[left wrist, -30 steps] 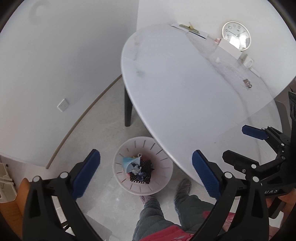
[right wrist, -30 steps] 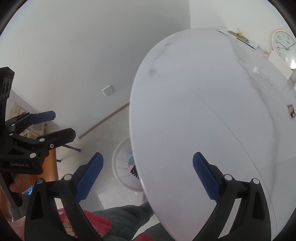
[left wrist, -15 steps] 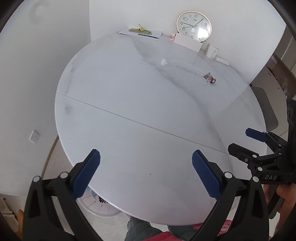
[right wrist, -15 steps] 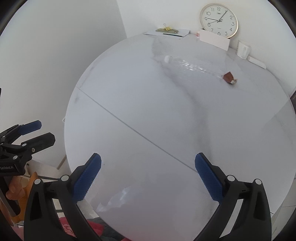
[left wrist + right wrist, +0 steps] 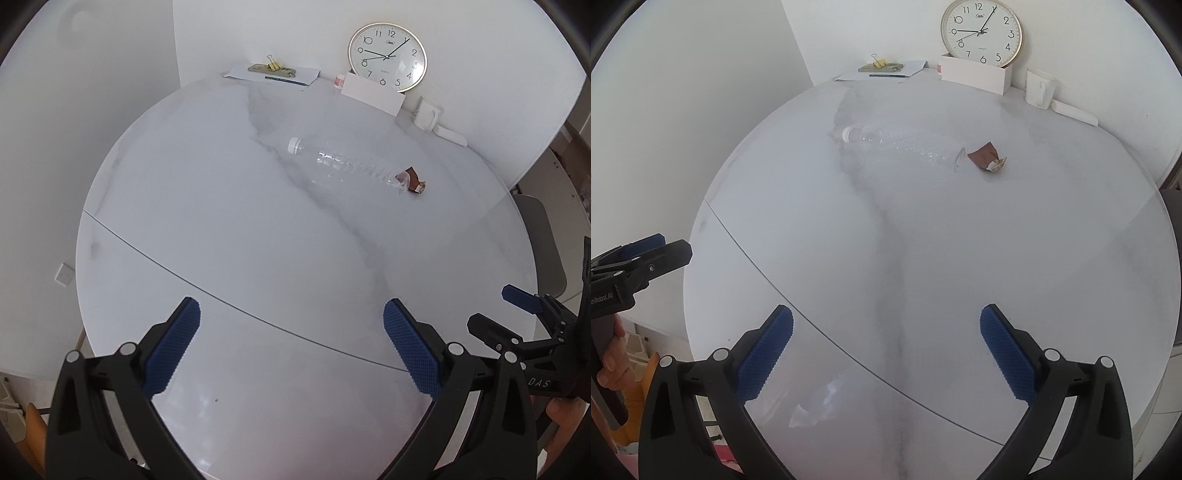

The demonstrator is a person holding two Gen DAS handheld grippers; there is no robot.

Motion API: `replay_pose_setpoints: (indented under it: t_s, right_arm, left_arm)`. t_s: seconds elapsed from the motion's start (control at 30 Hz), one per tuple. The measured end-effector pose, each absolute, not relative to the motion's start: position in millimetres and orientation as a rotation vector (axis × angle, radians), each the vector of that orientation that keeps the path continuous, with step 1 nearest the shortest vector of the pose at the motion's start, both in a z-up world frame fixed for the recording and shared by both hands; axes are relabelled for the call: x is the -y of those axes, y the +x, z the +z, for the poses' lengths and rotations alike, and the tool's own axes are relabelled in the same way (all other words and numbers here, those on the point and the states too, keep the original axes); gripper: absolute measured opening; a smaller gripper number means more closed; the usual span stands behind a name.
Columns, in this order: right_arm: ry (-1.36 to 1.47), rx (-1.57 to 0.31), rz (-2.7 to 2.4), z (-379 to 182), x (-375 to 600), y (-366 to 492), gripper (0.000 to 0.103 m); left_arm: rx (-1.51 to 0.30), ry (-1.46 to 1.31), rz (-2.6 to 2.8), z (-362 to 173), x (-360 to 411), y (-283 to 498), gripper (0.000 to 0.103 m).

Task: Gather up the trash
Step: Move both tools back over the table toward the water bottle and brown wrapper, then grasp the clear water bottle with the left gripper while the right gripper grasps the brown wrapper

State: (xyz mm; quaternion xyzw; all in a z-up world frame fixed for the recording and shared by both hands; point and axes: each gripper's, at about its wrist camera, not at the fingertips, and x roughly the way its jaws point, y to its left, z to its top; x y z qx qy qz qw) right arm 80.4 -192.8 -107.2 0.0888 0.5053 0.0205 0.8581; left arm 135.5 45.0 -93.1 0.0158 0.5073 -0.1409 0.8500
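we hold both grippers, left gripper (image 5: 291,343) and right gripper (image 5: 886,349), jaws wide and empty; the bottle (image 5: 345,164) and wrapper (image 5: 986,156) remain uncollected on the surface (image 5: 240,229).

on the table (image 5: 221,229) before you, the bottle (image 5: 343,164) lies left of the wrapper (image 5: 415,182), clock (image 5: 388,55) behind them.

Both wrist cameras sit above the near edge of the round table (image 5: 229,229), angled down and forward toward the far wall. The left tongs (image 5: 291,347) frame the left view; the right tongs (image 5: 886,350) frame the right. Each view catches the other tongs at its side edge. Both share the clear bottle (image 5: 347,164), wall clock (image 5: 981,32), and apparently the whole tabletop.
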Motion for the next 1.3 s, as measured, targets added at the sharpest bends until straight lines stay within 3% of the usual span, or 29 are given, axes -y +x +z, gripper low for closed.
replay_pose_setpoints:
  t_s: [0.7,1.07,1.3]
  right_arm:
    - [0.143,-1.017,0.105,-101.4,276.8,122.7,0.101]
    - [0.152,-1.007,0.08,-118.8,332.2,192.5,0.101]
    - [0.199,-1.023,0.072,-148.1,365.0,257.4,0.101]
  left_arm:
    - [-1.123,0.003,-0.213,-94.6,47.8,179.0,0.095]
    - [-1.17,-0.144,-0.045,-110.2,93.2,252.5,0.095]
    - [-1.226,-0.379,0.11,-149.8,108.9,324.4,0.095]
